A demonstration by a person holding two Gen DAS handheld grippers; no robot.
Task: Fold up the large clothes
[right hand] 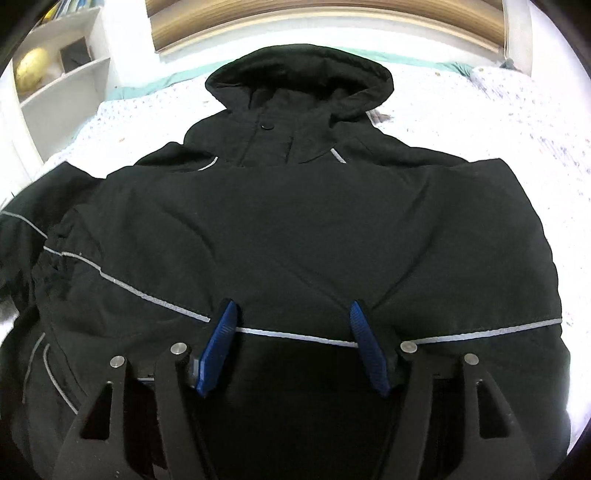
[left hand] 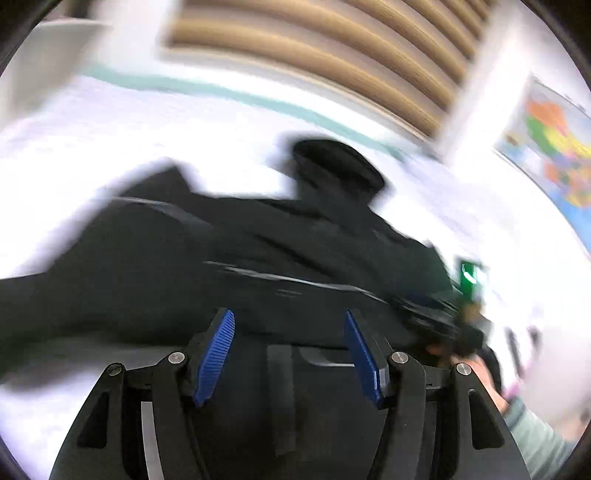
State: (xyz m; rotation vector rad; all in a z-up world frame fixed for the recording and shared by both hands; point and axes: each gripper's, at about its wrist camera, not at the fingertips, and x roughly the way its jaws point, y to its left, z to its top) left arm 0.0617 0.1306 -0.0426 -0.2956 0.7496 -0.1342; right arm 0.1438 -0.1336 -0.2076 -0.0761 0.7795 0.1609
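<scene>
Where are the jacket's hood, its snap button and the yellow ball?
hood (right hand: 295, 70), right wrist view, top of its dark rim.
snap button (right hand: 265, 126), right wrist view, its centre.
yellow ball (right hand: 31, 68), right wrist view, its front.

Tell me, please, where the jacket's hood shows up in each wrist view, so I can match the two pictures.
Left wrist view: the hood sits just above centre, blurred, beyond the open left tool.
Right wrist view: the hood is at top centre, sharp, far beyond the open right tool.
Shared landmark: the tan slatted blind runs across the top behind the hood in both.
</scene>
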